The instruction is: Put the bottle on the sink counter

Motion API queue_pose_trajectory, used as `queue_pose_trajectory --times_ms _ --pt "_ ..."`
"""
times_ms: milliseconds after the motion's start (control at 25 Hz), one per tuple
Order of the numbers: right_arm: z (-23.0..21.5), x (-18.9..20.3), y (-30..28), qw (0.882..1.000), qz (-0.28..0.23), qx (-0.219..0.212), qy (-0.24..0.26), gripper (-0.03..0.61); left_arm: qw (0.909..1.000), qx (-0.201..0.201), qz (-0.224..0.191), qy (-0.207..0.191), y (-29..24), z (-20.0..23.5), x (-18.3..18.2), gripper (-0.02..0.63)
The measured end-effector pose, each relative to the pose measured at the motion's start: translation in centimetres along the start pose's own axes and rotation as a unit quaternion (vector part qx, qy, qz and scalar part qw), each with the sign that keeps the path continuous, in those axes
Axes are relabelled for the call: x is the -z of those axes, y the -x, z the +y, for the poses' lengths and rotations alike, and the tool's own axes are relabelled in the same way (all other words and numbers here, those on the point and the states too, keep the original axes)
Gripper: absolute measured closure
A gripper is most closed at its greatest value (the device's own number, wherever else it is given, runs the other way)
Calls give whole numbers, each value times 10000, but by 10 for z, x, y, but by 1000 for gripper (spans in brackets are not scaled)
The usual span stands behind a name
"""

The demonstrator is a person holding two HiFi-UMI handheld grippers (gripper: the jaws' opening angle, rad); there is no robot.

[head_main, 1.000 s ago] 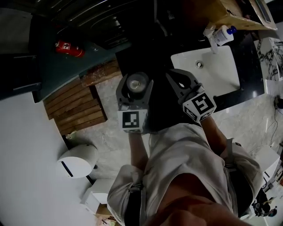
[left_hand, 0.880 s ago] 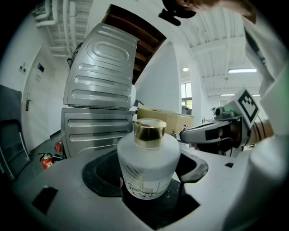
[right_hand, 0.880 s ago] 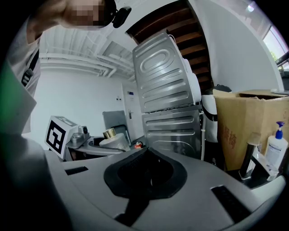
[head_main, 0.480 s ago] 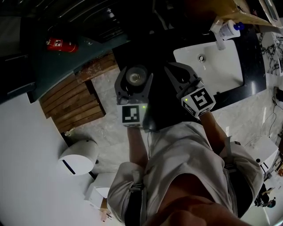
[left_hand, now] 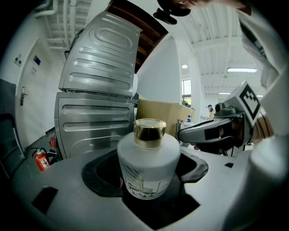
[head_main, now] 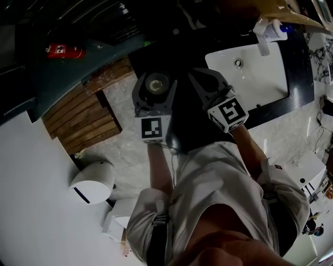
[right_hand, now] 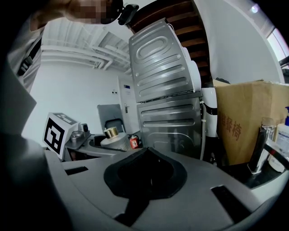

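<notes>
A squat white bottle (left_hand: pixel 148 162) with a gold cap stands upright between the left gripper's jaws. From the head view I look down on its cap (head_main: pixel 157 83), and my left gripper (head_main: pixel 155 92) is shut on it, held over the floor left of the sink. My right gripper (head_main: pixel 206 84) hangs beside it, nearer the white sink basin (head_main: pixel 260 78) and its black counter (head_main: pixel 300 62). Its jaws are shut with nothing between them (right_hand: pixel 144 173). The right gripper view also shows the bottle (right_hand: pixel 112 137) at left.
A faucet (head_main: pixel 261 37) and a blue-capped soap bottle (head_main: pixel 278 29) stand at the sink's back, next to a cardboard box (head_main: pixel 281 9). A ribbed steel panel (left_hand: pixel 97 90) is ahead. Wooden slats (head_main: pixel 86 117), a red fire extinguisher (head_main: pixel 65 51) and a white round bin (head_main: pixel 92 181) lie left.
Both grippers have drifted a little forward, the bottle still held in the left one. The sink and faucet have slid toward the upper right of the head view.
</notes>
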State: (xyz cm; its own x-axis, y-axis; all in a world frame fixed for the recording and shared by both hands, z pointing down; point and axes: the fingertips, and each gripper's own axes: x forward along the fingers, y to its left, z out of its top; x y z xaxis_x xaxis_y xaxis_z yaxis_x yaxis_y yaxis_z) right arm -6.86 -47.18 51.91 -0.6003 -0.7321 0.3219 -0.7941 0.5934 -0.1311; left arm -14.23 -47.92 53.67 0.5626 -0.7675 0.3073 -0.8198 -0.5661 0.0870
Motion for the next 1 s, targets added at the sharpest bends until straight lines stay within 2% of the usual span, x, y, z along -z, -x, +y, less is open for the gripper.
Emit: queue_pose_trajectory --times_ms 720,1000 --pt "-13 43 -28 9992 278 83 -257 581 9993 141 309 -168 -35 8 44 282" --pt "-21 55 -34 9987 385 140 -305 581 9992 135 386 -26 -50 13 57 282"
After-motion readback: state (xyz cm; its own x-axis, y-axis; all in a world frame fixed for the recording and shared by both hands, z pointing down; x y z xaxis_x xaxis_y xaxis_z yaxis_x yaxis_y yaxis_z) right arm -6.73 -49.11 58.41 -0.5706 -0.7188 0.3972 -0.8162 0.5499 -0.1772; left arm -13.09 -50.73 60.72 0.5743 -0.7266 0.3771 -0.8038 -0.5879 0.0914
